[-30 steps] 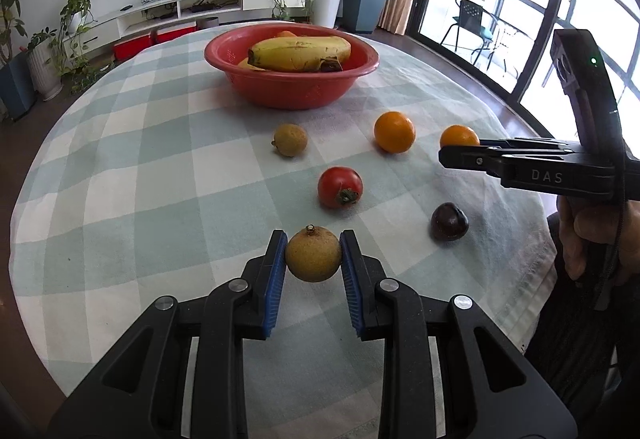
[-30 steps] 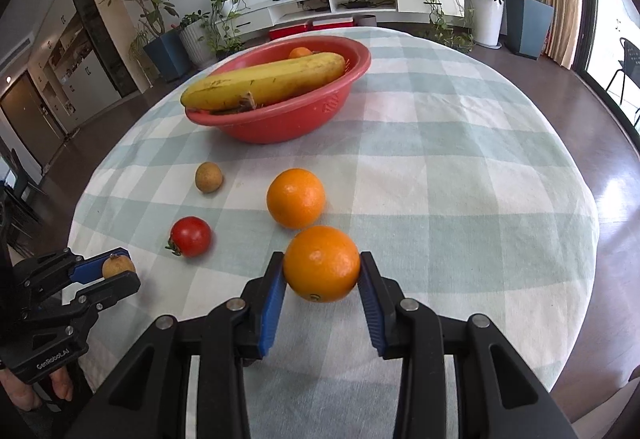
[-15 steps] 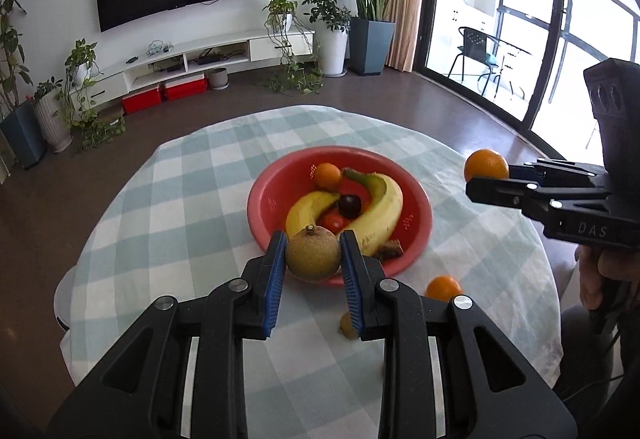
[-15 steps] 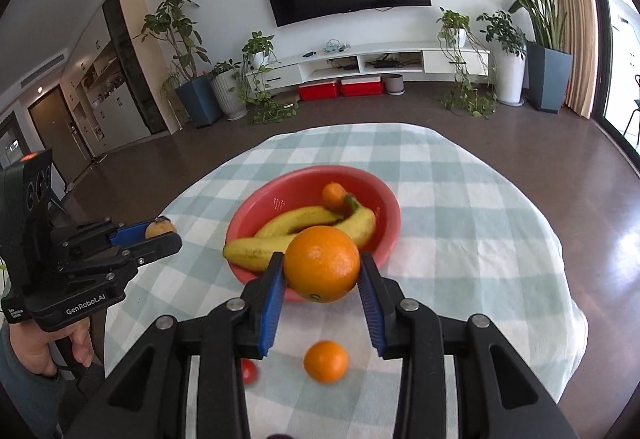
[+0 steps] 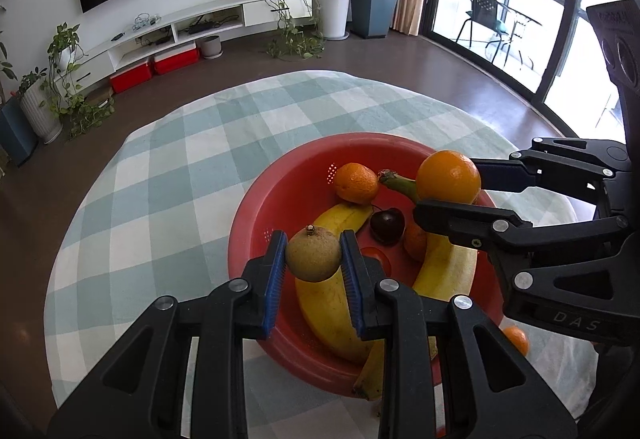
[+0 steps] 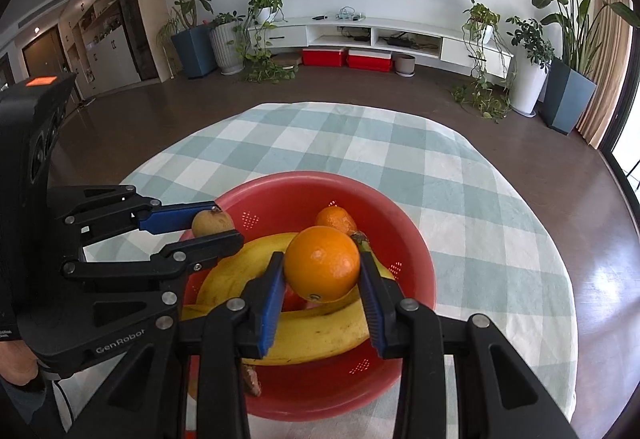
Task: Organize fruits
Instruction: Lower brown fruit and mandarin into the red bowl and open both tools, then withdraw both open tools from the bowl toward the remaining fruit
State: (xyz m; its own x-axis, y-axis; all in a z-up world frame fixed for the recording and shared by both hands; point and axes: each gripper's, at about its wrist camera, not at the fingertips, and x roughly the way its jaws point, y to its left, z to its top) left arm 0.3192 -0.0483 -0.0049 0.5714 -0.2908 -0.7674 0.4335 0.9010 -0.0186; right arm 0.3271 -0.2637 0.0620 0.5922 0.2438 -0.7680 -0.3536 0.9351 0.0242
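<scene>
I had 2 fruits clamped above the red bowl [image 5: 256, 223]: a brown fruit [image 5: 314, 253] between the left gripper [image 5: 313, 271] jaws, an orange [image 6: 322, 264] between the right gripper [image 6: 322, 279] jaws. Beneath, bananas [image 5: 332, 303] already lay inside; 1 small orange [image 5: 516, 339] remained on the counter [image 5: 160, 179].

I count two grippers: the left gripper [image 5: 313, 243] and the right gripper [image 6: 322, 263], each clamped on one fruit. One red bowl [image 5: 256, 239] sits on one checked table [image 5: 160, 179].

I see four oranges:
- a big orange [image 5: 448, 177] in the right gripper
- a small orange [image 5: 356, 183] in the bowl
- a half-hidden orange [image 5: 415, 241] among the fruit in the bowl
- a loose orange [image 5: 516, 339] near the table's right edge

There are two bananas [image 5: 332, 303], one dark fruit [image 5: 387, 225] and one tomato [image 5: 376, 259], partly hidden, all in the bowl. One brown fruit [image 5: 314, 253] is in the left gripper.
</scene>
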